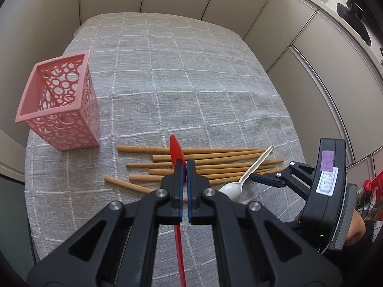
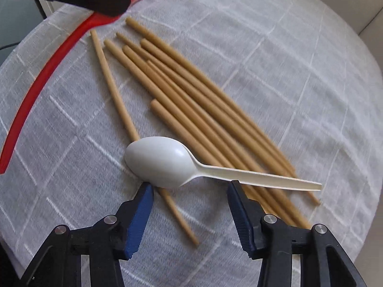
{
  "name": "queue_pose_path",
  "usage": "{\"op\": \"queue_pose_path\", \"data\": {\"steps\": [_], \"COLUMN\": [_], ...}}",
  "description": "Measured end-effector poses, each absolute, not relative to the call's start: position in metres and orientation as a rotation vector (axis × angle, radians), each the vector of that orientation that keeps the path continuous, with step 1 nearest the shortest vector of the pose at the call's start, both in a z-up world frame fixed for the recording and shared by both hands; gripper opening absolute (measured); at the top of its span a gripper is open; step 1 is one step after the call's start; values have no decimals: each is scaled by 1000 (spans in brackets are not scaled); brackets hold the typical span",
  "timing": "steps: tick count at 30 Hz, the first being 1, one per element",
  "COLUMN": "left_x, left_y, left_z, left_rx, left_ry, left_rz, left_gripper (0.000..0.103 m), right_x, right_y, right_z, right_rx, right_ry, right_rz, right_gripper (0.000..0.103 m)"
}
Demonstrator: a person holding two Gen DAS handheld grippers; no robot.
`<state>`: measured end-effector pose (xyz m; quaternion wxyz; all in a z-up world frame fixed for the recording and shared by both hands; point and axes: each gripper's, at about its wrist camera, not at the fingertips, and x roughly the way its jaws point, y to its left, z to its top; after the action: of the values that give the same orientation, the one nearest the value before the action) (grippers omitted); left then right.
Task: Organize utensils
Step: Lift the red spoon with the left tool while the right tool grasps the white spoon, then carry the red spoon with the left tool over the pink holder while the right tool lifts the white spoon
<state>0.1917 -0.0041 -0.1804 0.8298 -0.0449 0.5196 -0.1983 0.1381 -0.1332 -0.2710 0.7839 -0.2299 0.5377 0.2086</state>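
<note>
My left gripper (image 1: 183, 165) is shut on a red plastic spoon (image 1: 176, 149), held above the table with its bowl forward and its handle running back under the fingers; it also shows in the right wrist view (image 2: 45, 74). My right gripper (image 2: 190, 187) is open, just short of a white plastic spoon (image 2: 165, 161) that lies bowl-down across several wooden chopsticks (image 2: 196, 105). In the left wrist view the white spoon (image 1: 235, 186) and the chopsticks (image 1: 215, 161) lie ahead, with the right gripper (image 1: 265, 178) beside them. A pink perforated holder (image 1: 59, 105) stands at the left.
A grey checked cloth (image 1: 179, 83) covers the table. Beige partition panels (image 1: 239, 4) wall the far and right sides. The table's left edge runs just beyond the pink holder.
</note>
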Motion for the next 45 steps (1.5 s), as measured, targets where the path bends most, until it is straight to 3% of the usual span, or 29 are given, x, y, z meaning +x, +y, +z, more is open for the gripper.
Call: {"op": "queue_pose_path", "data": {"steps": [12,13,14,26,27,29,30,31,32,41,43,45], "left_x": [196,196,196,204,207,213,217,221,225,229,229,230], "left_y": [7,7,7,8,5,-3,-7,-12,-17,-53,-53,-50], "left_z": [-177,-177,-177,-176,-178,-184,-188,-193,-200,-236,-240,-240], "left_rx": [-124,-126,-127,-130,-120,-104,-98,-84,-62,139,140,116], "left_ry": [1103,1104,1103,1091,1093,1100,1107,1119,1135,1158,1163,1158], "left_rz": [-393,-393,-394,-433,-436,-448,-451,-454,-454,-416,-411,-411], "left_gripper": [3,3,3,3,6,22,37,45,46,46,31,28], "right_x": [144,142,145,169,171,174,171,171,169,169,169,168], "right_y": [-106,-105,-108,-140,-145,-157,-161,-165,-170,-181,-183,-183], "right_z": [-278,-276,-275,-243,-239,-235,-234,-233,-233,-238,-238,-236], "right_rx": [-583,-567,-552,-213,-181,-127,-107,-94,-87,-43,-28,-18], "right_ry": [1126,1121,1116,1097,1095,1092,1092,1093,1095,1127,1127,1125], "right_rz": [550,548,545,547,537,516,507,497,487,424,419,411], "right_gripper": [55,53,44,42,42,42,42,42,42,42,42,42]}}
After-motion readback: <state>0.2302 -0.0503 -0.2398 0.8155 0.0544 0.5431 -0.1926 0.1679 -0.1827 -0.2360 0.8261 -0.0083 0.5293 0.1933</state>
